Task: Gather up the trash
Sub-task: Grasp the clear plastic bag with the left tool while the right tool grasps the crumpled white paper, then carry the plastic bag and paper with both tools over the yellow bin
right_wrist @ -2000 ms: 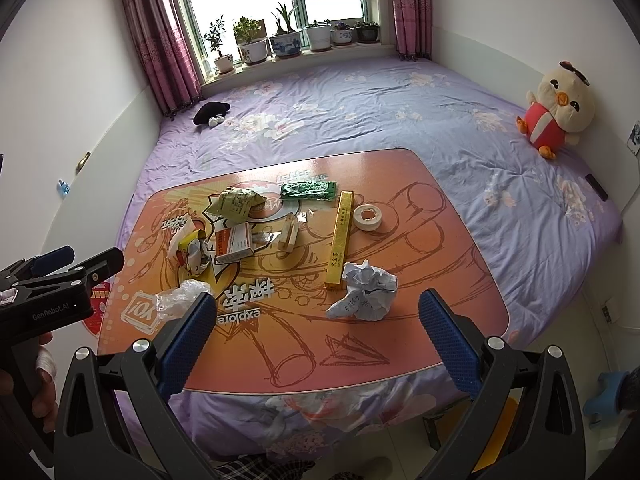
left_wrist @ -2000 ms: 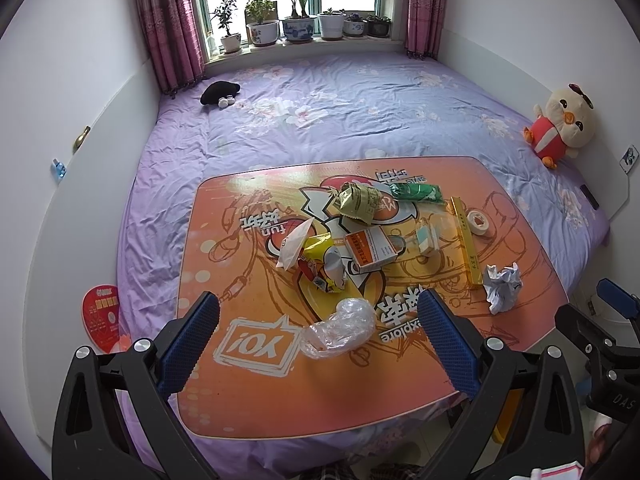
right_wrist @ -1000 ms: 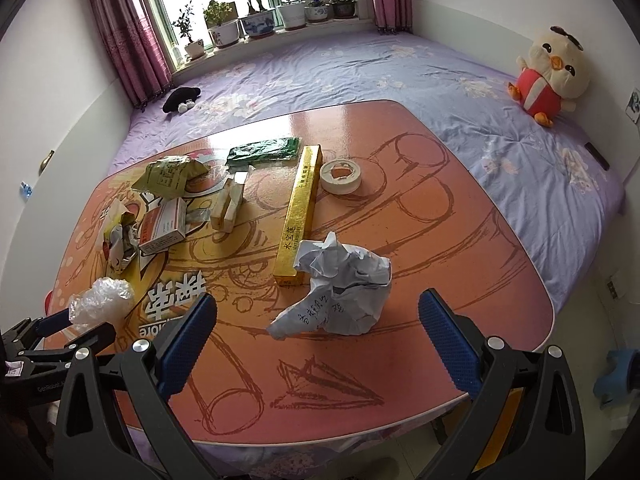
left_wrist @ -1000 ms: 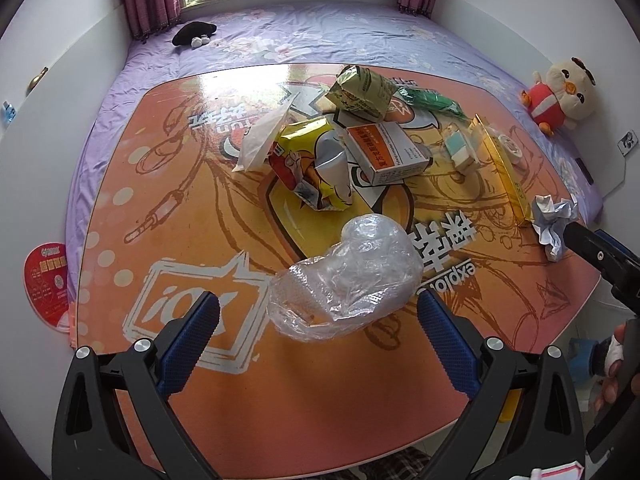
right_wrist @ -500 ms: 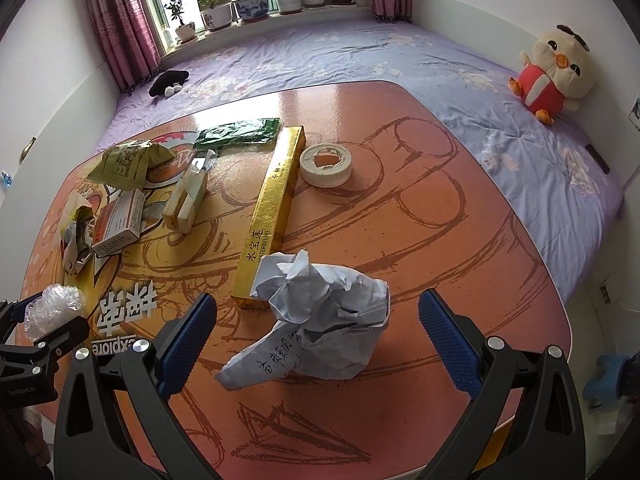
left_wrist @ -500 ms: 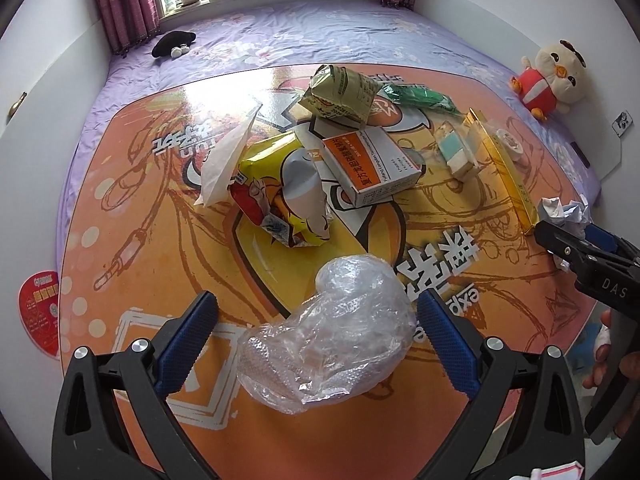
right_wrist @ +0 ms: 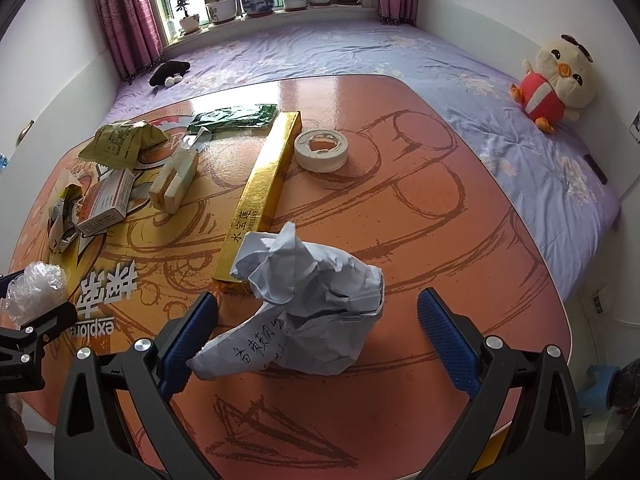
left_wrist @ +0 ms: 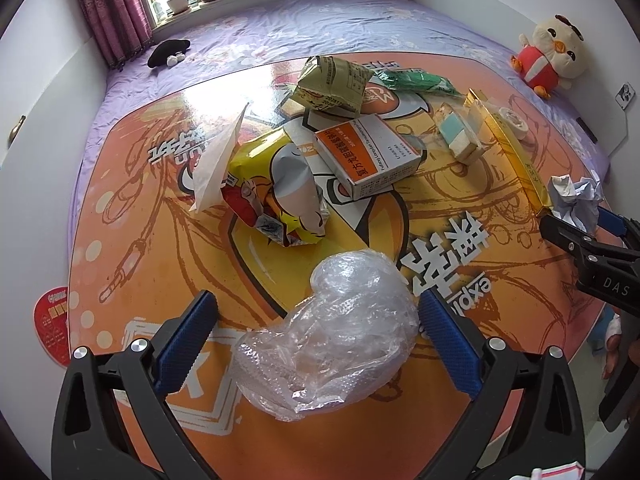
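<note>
A crumpled clear plastic bag (left_wrist: 336, 332) lies on the orange table (left_wrist: 132, 216) between the open fingers of my left gripper (left_wrist: 318, 328), which do not touch it. A crumpled white paper ball with handwriting (right_wrist: 308, 312) lies between the open fingers of my right gripper (right_wrist: 318, 330). The paper ball (left_wrist: 576, 200) and the right gripper (left_wrist: 588, 236) also show at the right of the left wrist view. The plastic bag (right_wrist: 34, 288) shows at the far left of the right wrist view.
More litter lies further back: a yellow snack bag (left_wrist: 276, 196), an orange-and-white box (left_wrist: 368, 152), an olive wrapper (left_wrist: 332, 84), a green wrapper (left_wrist: 416, 80), a long gold box (right_wrist: 260, 192) and a tape roll (right_wrist: 322, 150). A bed with a plush chick (right_wrist: 556, 80) surrounds the table.
Both grippers have moved forward and down toward the table. The plastic bag now sits between the left fingers and the paper ball between the right fingers. Both stay open.
</note>
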Demonstrator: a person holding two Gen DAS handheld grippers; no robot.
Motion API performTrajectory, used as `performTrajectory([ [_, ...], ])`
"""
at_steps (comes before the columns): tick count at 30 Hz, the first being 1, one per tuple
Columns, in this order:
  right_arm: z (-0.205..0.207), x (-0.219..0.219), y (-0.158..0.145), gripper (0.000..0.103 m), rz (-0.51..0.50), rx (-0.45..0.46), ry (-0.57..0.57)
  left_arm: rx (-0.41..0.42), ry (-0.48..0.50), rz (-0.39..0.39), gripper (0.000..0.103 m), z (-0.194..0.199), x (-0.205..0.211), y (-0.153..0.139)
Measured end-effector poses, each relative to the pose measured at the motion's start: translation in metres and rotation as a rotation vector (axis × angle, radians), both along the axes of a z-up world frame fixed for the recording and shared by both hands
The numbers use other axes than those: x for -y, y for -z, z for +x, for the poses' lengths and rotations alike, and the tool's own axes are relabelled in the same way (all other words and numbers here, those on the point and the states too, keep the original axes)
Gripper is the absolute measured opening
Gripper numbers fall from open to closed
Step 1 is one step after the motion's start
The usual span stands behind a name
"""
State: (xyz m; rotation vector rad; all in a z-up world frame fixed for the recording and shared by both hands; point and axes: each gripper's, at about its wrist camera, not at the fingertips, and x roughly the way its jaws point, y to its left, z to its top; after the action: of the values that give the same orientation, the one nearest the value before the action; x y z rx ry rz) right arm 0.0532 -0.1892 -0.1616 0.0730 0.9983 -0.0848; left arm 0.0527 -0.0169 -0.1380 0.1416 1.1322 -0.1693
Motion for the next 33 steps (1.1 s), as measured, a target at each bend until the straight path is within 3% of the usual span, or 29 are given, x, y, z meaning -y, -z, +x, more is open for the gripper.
performTrajectory([
  [1,-0.001,0.000,-0.001,0.090,0.001,0.007,0.000,0.004,0.003,-0.001,0.099,0.000,0.000,0.000],
  [3,-0.001,0.001,-0.004,0.072,0.004,0.019,-0.009,0.019,0.010,-0.006,0.098,-0.001,-0.001,-0.001],
  [5,-0.001,0.000,-0.005,0.066,0.007,0.018,-0.021,0.042,0.016,-0.011,0.093,-0.004,-0.004,-0.002],
  [7,-0.001,0.001,-0.006,0.063,0.012,0.018,-0.028,0.066,0.026,-0.017,0.084,-0.007,-0.007,-0.003],
  [12,-0.005,0.004,-0.009,0.056,0.054,0.012,-0.017,0.095,0.056,-0.019,0.049,-0.007,-0.012,-0.007],
  [15,-0.010,0.007,-0.010,0.053,0.089,0.008,0.003,0.094,0.066,-0.020,0.040,-0.006,-0.014,-0.008],
  [25,-0.021,0.004,-0.012,0.049,0.150,0.001,0.022,0.063,0.109,-0.032,0.037,-0.014,-0.022,-0.011],
  [33,-0.041,0.000,-0.032,0.049,0.177,0.035,0.030,0.062,0.175,-0.039,0.037,-0.018,-0.008,-0.024],
])
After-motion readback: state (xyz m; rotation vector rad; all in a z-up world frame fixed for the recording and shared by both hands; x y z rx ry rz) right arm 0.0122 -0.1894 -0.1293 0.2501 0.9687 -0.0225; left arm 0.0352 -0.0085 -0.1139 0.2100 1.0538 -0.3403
